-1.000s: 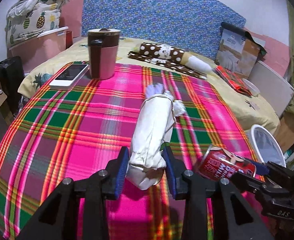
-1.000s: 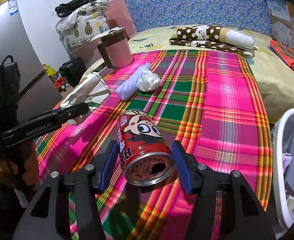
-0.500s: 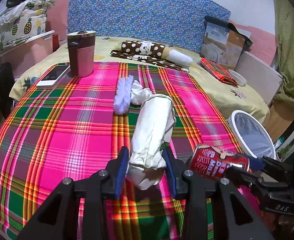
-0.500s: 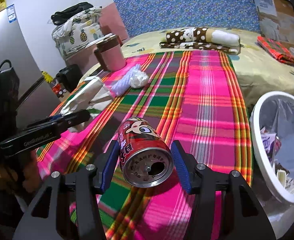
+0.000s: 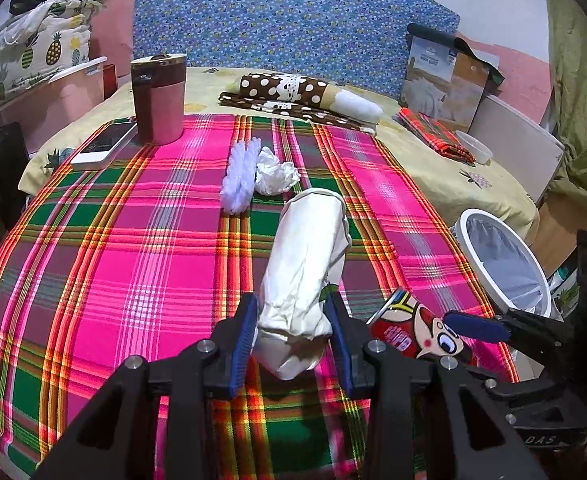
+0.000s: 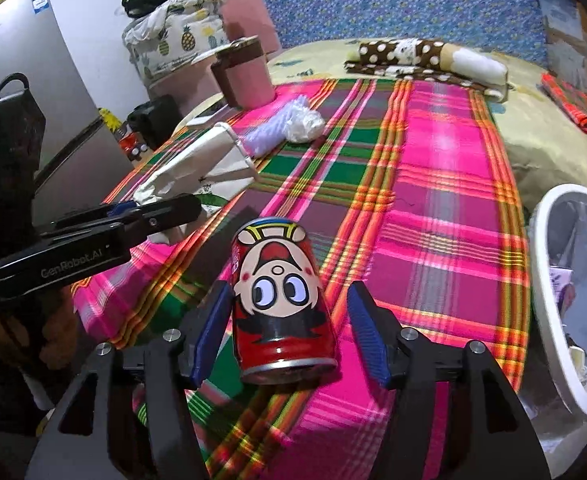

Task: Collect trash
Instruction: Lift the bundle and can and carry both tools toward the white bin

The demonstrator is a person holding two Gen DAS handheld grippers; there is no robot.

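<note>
1. Left gripper (image 5: 293,336): closed on a white paper bag (image 5: 305,276), gripped near its crumpled near end between the blue pads; the bag's length runs forward over the plaid cloth (image 5: 133,248).
2. Right gripper (image 6: 289,332): a red drink can (image 6: 283,300) lies lengthwise between the blue pads. The left pad is seen close against the can; a small gap is seen at the right pad. Whether the can is clamped cannot be told.
3. Seen from the right wrist only: the can's printed cartoon face, upside down, with the can's rim nearest the camera; scraps inside the white bin (image 6: 549,264); a hand under the left gripper's black body; a grey cabinet at far left.
4. Seen from the left wrist only: a white phone (image 5: 105,144) lying flat just beside the pink tumbler (image 5: 158,98); a cardboard box (image 5: 445,76) at the far right of the bed; the bin's whole rim, standing off the bed's right edge, near the can.
5. Recorded in both views: a white crumpled wrapper (image 5: 275,174) touching a pale lilac ribbed piece (image 5: 239,178), both lying on the cloth beyond the bag's far end.
6. Rolled brown polka-dot fabric (image 5: 293,90) is noted at the rear of the bed.
</note>
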